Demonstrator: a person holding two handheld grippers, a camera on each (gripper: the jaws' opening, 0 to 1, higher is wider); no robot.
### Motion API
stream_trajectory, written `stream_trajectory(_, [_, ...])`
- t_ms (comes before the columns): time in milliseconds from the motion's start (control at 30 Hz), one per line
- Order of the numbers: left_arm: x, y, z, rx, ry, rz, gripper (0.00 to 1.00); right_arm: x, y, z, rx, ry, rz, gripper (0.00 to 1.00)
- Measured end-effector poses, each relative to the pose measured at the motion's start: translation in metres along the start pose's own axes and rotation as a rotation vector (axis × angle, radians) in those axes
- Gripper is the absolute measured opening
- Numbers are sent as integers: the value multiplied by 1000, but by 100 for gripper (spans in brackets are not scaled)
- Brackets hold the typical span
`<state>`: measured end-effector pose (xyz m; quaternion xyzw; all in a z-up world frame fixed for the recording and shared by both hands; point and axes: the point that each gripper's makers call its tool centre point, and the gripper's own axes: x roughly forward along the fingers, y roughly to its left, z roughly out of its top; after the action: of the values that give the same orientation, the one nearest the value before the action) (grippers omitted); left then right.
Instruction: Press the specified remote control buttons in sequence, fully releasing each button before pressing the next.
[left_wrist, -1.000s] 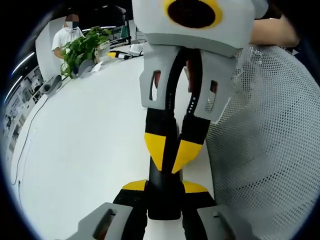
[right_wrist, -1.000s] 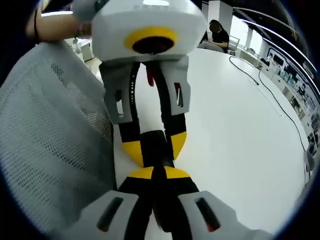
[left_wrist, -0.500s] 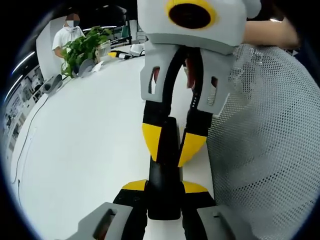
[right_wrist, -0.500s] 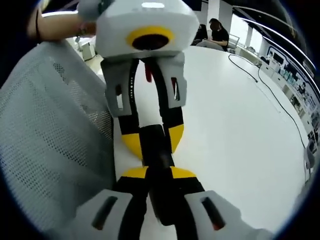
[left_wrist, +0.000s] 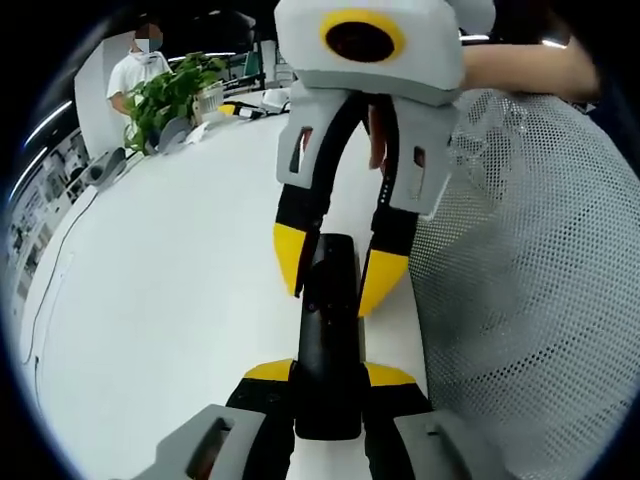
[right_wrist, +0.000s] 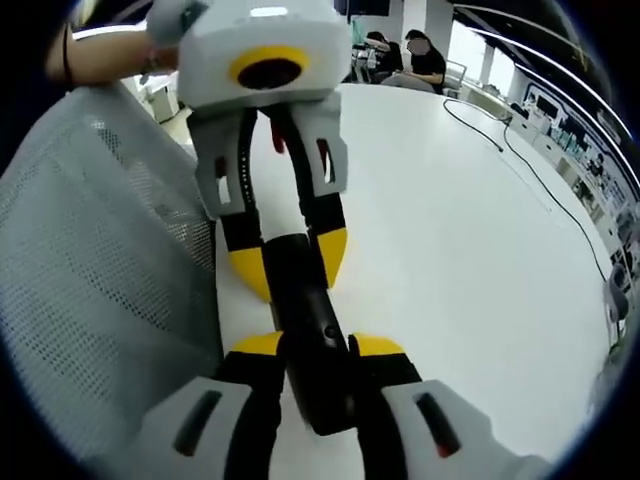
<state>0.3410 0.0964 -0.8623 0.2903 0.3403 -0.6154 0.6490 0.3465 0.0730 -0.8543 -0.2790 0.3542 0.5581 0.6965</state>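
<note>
Yellow fingertips (left_wrist: 285, 258) of both grippers are clamping a black remote (left_wrist: 328, 335) from opposite ends — left gripper (left_wrist: 329, 375) at bottom centre, right gripper (left_wrist: 331, 270) reaching down from above — over the white table (left_wrist: 170, 270).

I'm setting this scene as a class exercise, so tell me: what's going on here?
A person holds a pair of tongs in each hand over a white table, beside a grey mesh chair back. Both tongs are at a slim black remote control. The left tongs are shut on one end. The right tongs straddle the other end. No button press can be made out.
</note>
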Motion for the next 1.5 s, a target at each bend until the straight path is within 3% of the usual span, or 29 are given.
stream_trajectory(267, [0,0,0,-1,-1,1,24,-2,0,-4,29,9,6,27])
stream_trajectory(367, [0,0,0,-2,-2,1,24,-2,-3,-22,-14,95,-15,27])
stream_trajectory(400, [0,0,0,-5,-3,1,24,-3,-2,-17,-4,62,-9,27])
stream_trajectory(500, [0,0,0,-3,-3,0,24,-5,-3,-18,13,58,-10,27])
stream_trajectory(833, [0,0,0,-5,-7,0,24,-10,-8,-31,33,84,-18,28])
stream_trajectory(900, [0,0,0,-9,-10,0,24,-12,-11,-40,15,117,-32,28])
stream_trajectory(1200, [1,1,1,44,-2,18,25,-10,-10,-35,15,111,-15,27])
stream_trajectory(1300, [0,6,3,-8,-12,33,29,-10,-11,-34,30,105,-16,26])
stream_trajectory(1500, [-18,21,24,-148,-144,85,36,-9,-15,-34,66,99,-27,25])
